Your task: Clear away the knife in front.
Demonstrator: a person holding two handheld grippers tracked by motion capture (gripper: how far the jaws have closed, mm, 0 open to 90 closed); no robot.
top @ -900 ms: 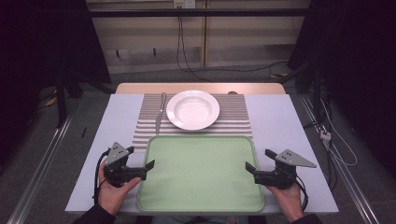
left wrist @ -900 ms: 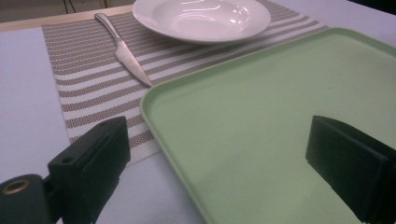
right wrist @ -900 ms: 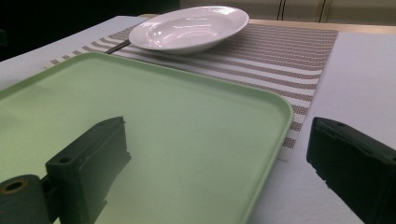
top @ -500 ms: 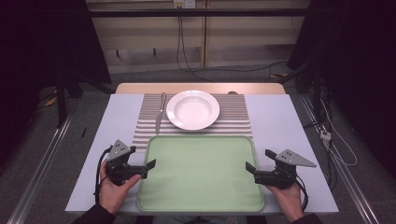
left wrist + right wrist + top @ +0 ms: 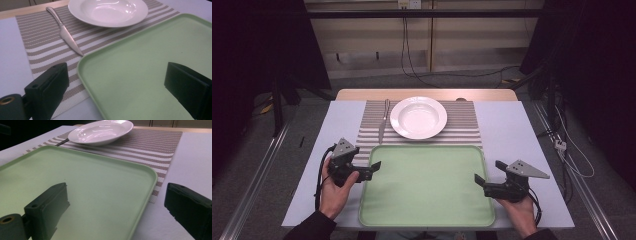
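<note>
Both grippers, left gripper (image 5: 374,167) and right gripper (image 5: 479,181), were spread astride the green tray (image 5: 427,216) edges; nothing was gripped yet, lifting remained.

Dark curtains (image 5: 257,55), grey floor (image 5: 257,150) w/ cables (image 5: 412,60).

Setting was a lab-type recording bay, not a home: a pale grey table (image 5: 512,135) stood on grey carpet between metal floor rails (image 5: 254,175), black curtains (image 5: 257,45) hung at both sides, loose black cables (image 5: 409,55) ran to what looked like wall sockets.
</note>
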